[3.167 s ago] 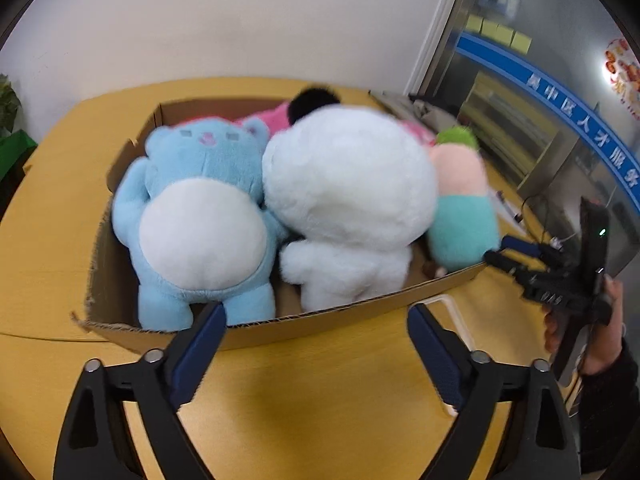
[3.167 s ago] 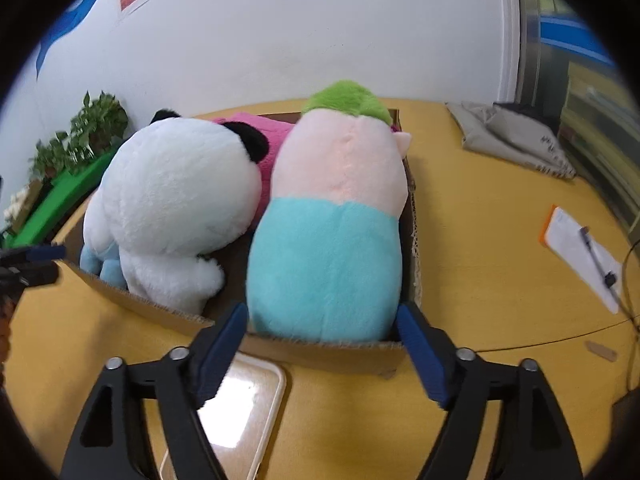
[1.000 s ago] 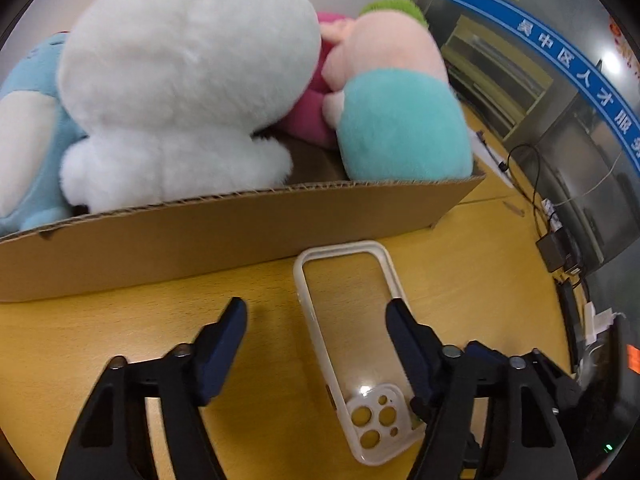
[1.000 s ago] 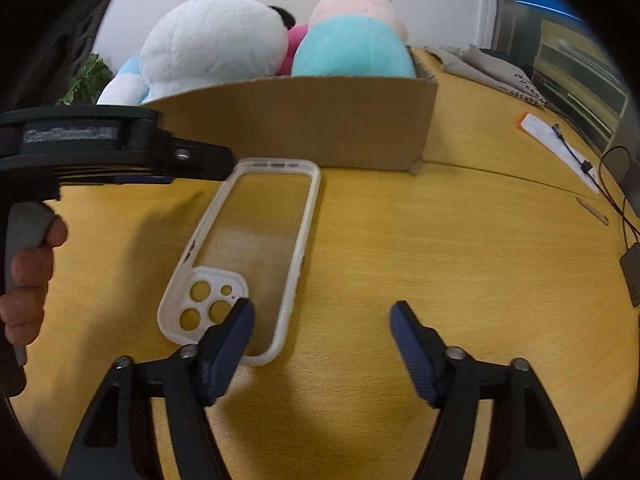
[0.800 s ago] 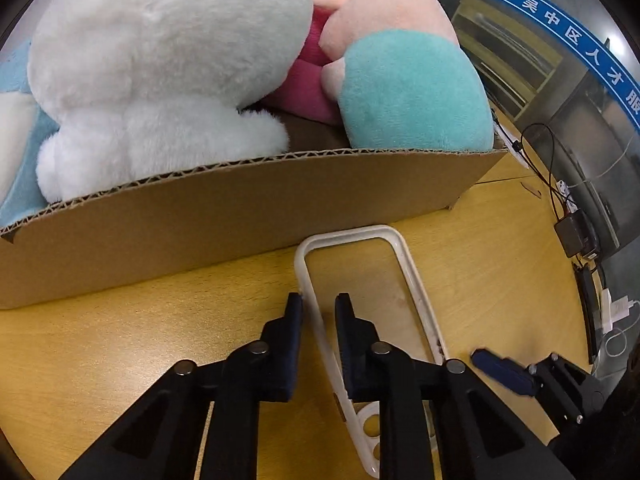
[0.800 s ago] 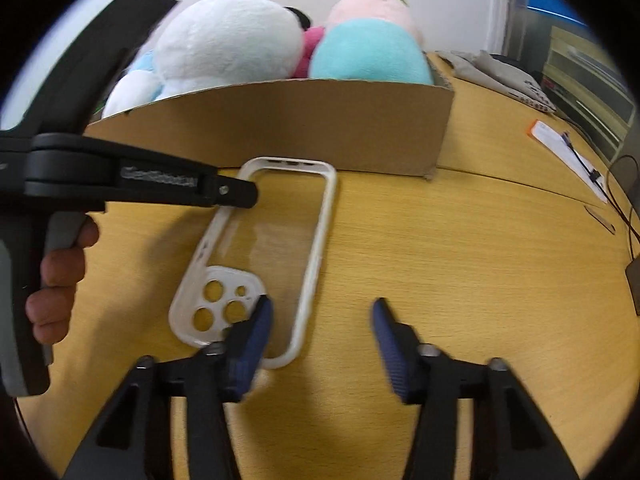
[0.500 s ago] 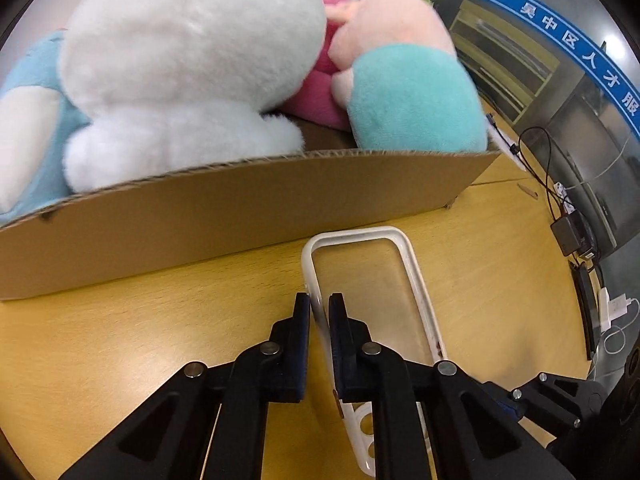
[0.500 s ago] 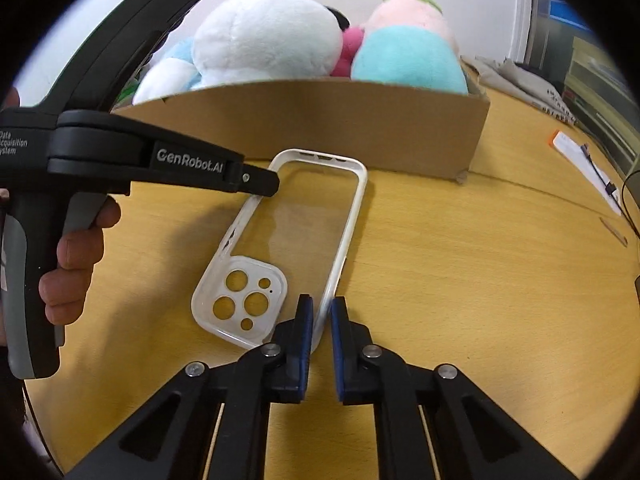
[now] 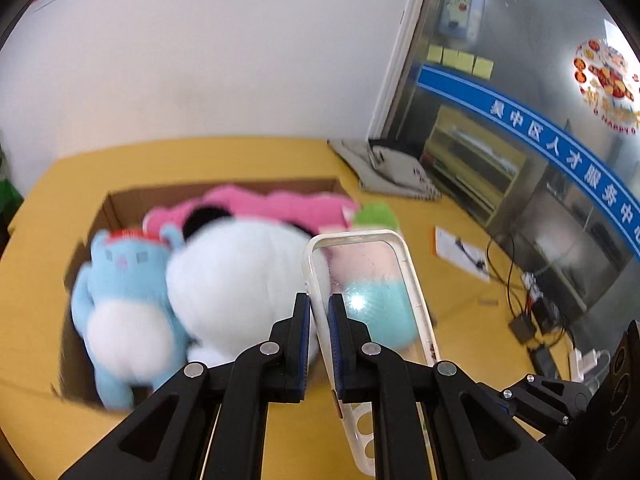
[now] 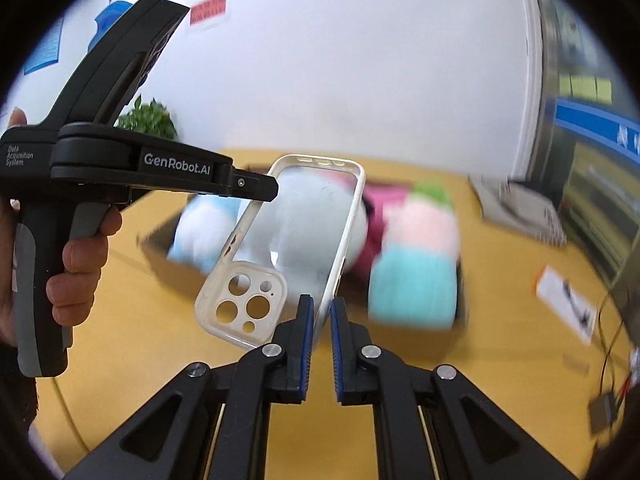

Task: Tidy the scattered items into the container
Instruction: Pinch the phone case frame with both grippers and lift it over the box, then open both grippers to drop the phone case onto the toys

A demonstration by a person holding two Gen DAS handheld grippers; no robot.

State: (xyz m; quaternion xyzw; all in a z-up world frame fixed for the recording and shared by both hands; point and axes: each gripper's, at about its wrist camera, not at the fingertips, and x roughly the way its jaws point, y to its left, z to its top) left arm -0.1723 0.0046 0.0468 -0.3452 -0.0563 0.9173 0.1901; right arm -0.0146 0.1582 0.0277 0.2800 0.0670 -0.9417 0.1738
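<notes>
Both grippers are sharing one clear phone case (image 10: 296,240), probably because it is thin, flat and slippery, so a pinch on each long rim keeps it from twisting. The left gripper (image 9: 319,336) is clamping the case's left rim with its jaws nearly together, and the right gripper (image 10: 319,338) is squeezing the opposite rim near the camera-hole end in the same narrow pinch. The case is hanging in the air between them, clear of the yellow table (image 9: 44,280) and in front of the cardboard box (image 9: 120,204), which is already packed with a blue plush (image 9: 124,300), a white panda plush (image 9: 240,280), a pink plush (image 9: 276,202) and a green-topped teal plush (image 10: 416,276). Both grippers are pointing forward and downward towards the box, side by side, with the person's left hand (image 10: 76,264) wrapping the left tool's grip.
</notes>
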